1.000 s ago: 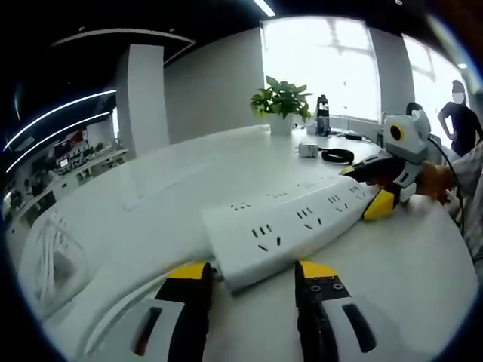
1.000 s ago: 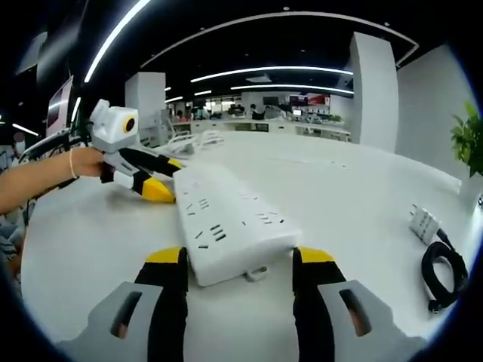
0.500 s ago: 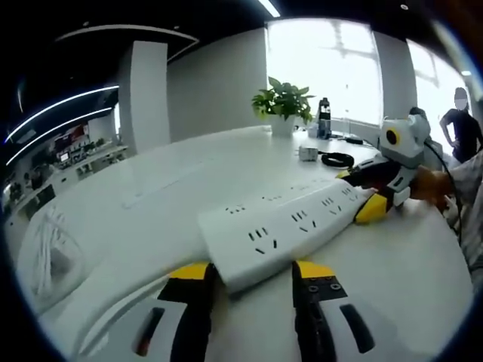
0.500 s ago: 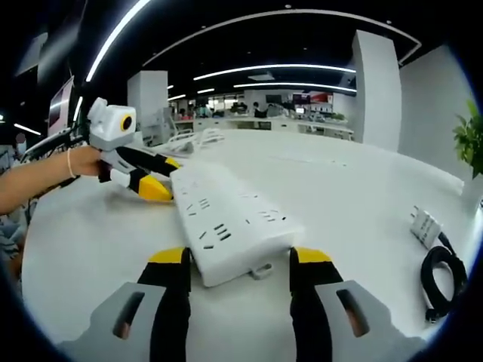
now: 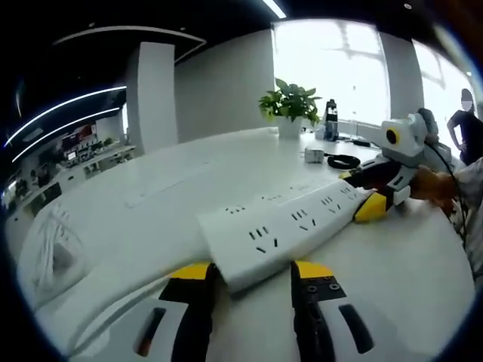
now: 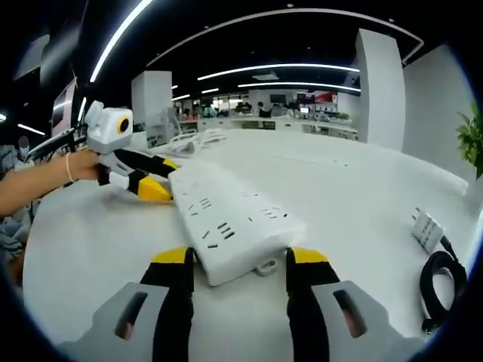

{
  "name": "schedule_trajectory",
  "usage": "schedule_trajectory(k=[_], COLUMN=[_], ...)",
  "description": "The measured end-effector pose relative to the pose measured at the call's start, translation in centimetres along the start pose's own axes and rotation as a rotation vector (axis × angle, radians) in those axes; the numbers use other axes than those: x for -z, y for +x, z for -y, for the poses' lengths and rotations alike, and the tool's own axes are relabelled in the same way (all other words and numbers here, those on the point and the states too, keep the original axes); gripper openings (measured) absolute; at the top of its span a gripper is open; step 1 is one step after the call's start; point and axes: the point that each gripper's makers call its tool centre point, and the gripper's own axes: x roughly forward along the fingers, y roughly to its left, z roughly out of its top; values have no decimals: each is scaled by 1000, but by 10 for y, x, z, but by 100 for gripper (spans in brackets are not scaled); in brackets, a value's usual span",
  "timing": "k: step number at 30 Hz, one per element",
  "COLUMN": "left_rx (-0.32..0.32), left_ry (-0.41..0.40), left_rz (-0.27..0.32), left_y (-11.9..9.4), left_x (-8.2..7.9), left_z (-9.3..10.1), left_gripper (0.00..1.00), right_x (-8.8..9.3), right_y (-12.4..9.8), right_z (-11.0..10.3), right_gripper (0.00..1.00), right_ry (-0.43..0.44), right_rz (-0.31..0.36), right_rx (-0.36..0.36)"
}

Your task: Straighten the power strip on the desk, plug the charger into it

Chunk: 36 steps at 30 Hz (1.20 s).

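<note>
Left gripper view is looking along the left gripper [image 5: 252, 280], whose yellow-tipped jaws are bracketing the near end of the white power strip [image 5: 285, 226]; the jaws look to be pressing on its two sides, though whether they are truly clamping or only resting against it I cannot tell. Right gripper view is showing the same at the other end: the right gripper [image 6: 235, 264] is straddling that end of the strip, jaw tips hard against its sides, and again the firmness of the grip is not plain.

The strip is lying flat on the white desk [image 5: 158, 204], sockets up, held end to end between the two tools. By my judgement the step in hand is the straightening. To do it well, both ends should be turning together as one slow pivot, the strip sliding flat on the desk, with even pressure so neither end slips out of its jaws.

Left gripper view is giving what the other lacks: a potted plant [image 5: 289, 104] and a dark bottle [image 5: 331, 119] by bright windows, with the white charger [image 5: 313, 154] and its coiled black cable [image 5: 343, 161] lying beyond the strip. Right gripper view is placing that charger [image 6: 427, 227] and cable [image 6: 438, 283] well apart from the strip, off to the side, and is showing a small tab [image 6: 266, 265] under the strip's near end.
</note>
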Motion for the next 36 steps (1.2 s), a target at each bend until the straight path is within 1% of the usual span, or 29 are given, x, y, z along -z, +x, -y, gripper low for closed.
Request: schedule_trajectory(k=[7,11,15,20,29,36], left_rx=[-18,-31,-53,-77,-122,-141], left_ry=[-19,-43,-52,-61,-85,-92], left_rz=[7,15,15,12,34,37], left_y=[1,2,3,3,5,5], left_x=[0,-1,-2,-1,-2,-1], left_z=[1,2,3,5,9,12], left_gripper=[40,40,40,39,38,37], right_x=[-1,-1,-2,-3,-6,-7], right_y=[2,3,4,7,11,14], right_z=[3,6,9,13,21,26], right_gripper=[48,48,48,48,47,46], right_ry=[-9,-15,-22,-32,-55,-77], right_rz=[-7,-5,-6,-9,-18,-24], right_rx=[-9,-20,-29,-31,-37,-31])
